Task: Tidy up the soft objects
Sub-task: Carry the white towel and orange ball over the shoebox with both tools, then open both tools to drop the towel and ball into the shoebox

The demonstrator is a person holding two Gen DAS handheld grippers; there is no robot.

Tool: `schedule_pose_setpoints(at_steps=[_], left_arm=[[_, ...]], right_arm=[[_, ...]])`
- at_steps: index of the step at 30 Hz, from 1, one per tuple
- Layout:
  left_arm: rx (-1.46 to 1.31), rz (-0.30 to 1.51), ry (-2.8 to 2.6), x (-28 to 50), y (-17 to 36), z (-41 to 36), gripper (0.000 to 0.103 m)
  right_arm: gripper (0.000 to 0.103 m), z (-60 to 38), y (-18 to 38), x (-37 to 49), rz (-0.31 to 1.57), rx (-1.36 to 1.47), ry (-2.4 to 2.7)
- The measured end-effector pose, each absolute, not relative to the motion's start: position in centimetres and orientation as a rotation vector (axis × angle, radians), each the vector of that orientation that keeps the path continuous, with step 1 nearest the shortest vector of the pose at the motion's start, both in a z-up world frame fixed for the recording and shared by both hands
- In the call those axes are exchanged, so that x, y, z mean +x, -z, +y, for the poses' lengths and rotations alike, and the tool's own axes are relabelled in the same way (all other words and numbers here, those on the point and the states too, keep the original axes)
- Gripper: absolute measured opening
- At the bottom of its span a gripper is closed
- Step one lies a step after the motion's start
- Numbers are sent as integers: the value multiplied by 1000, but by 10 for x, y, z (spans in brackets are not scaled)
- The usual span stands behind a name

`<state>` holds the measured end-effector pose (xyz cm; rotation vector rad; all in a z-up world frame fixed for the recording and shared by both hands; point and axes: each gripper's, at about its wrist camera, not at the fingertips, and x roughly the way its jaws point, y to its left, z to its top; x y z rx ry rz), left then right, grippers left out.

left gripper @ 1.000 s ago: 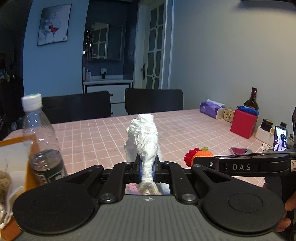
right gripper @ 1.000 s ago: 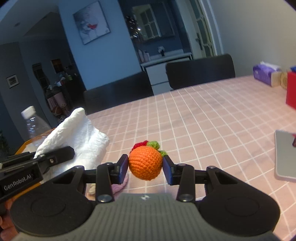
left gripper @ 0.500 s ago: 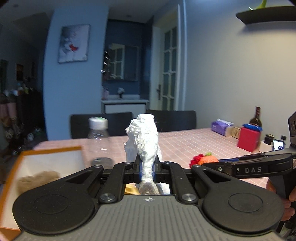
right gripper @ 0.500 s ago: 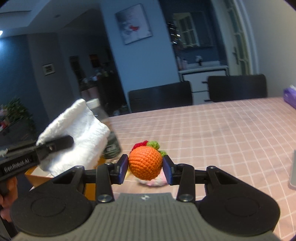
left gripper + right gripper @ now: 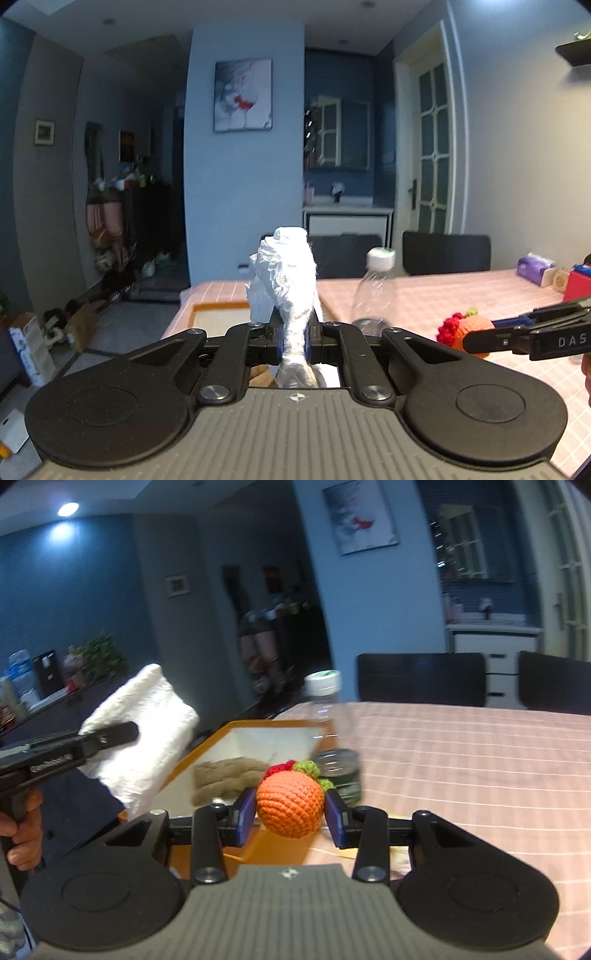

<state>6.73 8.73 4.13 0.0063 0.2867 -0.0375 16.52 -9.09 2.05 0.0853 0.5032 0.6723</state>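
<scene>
My left gripper (image 5: 295,338) is shut on a crumpled white paper towel (image 5: 286,280), which sticks up between its pads. From the right wrist view the same towel (image 5: 147,734) hangs left of the box, pinched by the left gripper's fingers (image 5: 107,734). My right gripper (image 5: 290,814) is shut on an orange crocheted fruit (image 5: 290,803) with green and red trim. It is held just in front of an orange-rimmed white box (image 5: 258,738) that holds a brown knitted piece (image 5: 229,777). The crocheted fruit (image 5: 469,326) also shows at the right of the left wrist view.
A clear plastic bottle (image 5: 332,746) with a white cap stands right beside the box on the pink checked table (image 5: 461,760). Black chairs (image 5: 421,679) line the far side. A purple tissue pack (image 5: 535,267) and a red box (image 5: 578,284) sit far right. A hand (image 5: 22,830) grips the left handle.
Both grippers have swung left across the table and risen a little, each keeping its load. The box and bottle now sit directly ahead; the towel and fruit are closer to the box.
</scene>
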Motion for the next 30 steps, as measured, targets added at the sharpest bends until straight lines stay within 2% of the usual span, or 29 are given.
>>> schedule_pose_setpoints(at_steps=[13,21,24,27,29,30], left_arm=[[-17,512,212,120,3,116,10],[31,797,247,155,28,119,11],[46,833,224,158,28,121,18],[63,834,215,154,24,122,36],[83,797,202,147,19,122,56],[93,773,196,142,16,123,56]], right_arm=[[40,-31,-2,215,619,18,-717],[40,-20,5,233,655,5,-701],[40,-14,6,237,658,-11,-716],[40,-7,6,239,668,-51,-750],[40,1,7,241,681,-101,-780],[41,5,7,241,685,-132,-791]])
